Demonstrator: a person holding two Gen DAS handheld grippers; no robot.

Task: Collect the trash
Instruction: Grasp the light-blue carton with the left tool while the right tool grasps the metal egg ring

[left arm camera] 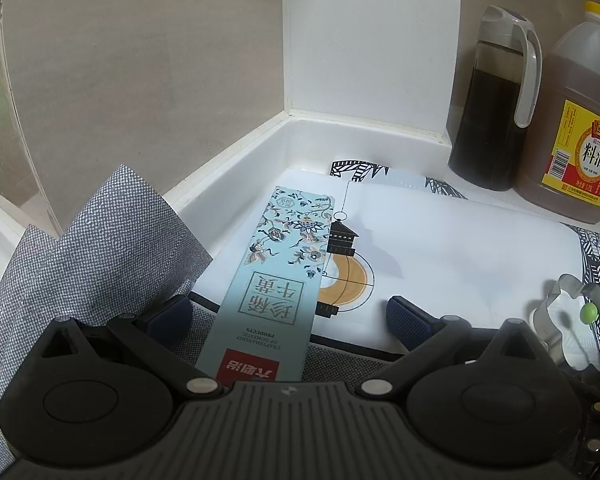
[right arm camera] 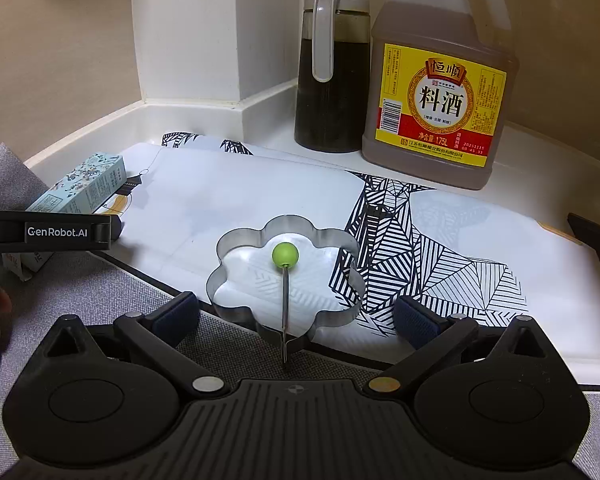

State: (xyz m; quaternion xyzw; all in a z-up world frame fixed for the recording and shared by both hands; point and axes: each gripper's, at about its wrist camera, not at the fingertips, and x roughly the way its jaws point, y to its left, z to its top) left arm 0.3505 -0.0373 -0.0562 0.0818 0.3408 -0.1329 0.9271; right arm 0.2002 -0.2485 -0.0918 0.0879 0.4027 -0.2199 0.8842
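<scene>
On the white countertop (right arm camera: 540,152), a long pale-blue cardboard box (left arm camera: 276,276) with floral print lies between the spread, ungripping fingers of the left gripper (left arm camera: 288,312), its near end over a grey woven fabric bag (left arm camera: 100,248). The right gripper (right arm camera: 296,312) also gapes wide, straddling a shiny flower-shaped steel ring (right arm camera: 284,272) with a green-balled wire handle on a glossy white printed mat (right arm camera: 240,192). A dark oil dispenser (right arm camera: 332,72) and an amber cooking-wine jug (right arm camera: 440,80) stand at the back edge.

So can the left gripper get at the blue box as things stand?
Probably yes. The left gripper is open, and the blue box lies lengthwise between its fingers with nothing on top of it. The grey cloth sits just to the left, close to one finger, but not across the box.
</scene>
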